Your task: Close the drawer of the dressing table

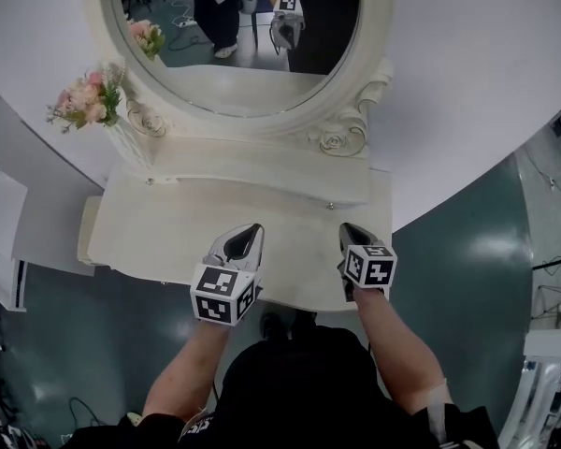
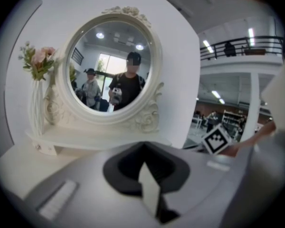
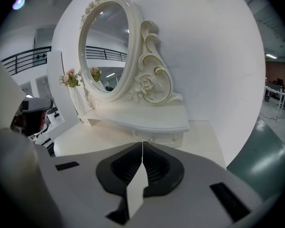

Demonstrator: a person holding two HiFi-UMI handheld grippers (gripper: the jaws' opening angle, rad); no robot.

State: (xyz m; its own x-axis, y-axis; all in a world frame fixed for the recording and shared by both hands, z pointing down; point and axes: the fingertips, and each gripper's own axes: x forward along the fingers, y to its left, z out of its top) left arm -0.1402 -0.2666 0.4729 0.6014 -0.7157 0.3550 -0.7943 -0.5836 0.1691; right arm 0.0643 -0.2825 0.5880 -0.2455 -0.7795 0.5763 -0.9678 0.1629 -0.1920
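Left gripper (image 1: 251,232) jaws together, empty, right gripper (image 1: 349,230) likewise closed, both above counter (image 1: 294,246), knobbed drawer (image 3: 162,137) ahead, seemingly flush, oval mirror (image 1: 243,68) beyond.

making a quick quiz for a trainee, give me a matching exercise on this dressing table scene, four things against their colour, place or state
Things:
1 flowers
2 mirror
3 right tool
4 floor

Descriptions:
a teal
b shut, empty, above the tabletop
c pink, left of the mirror
d oval, in a white carved frame

Pairs: 1-c; 2-d; 3-b; 4-a
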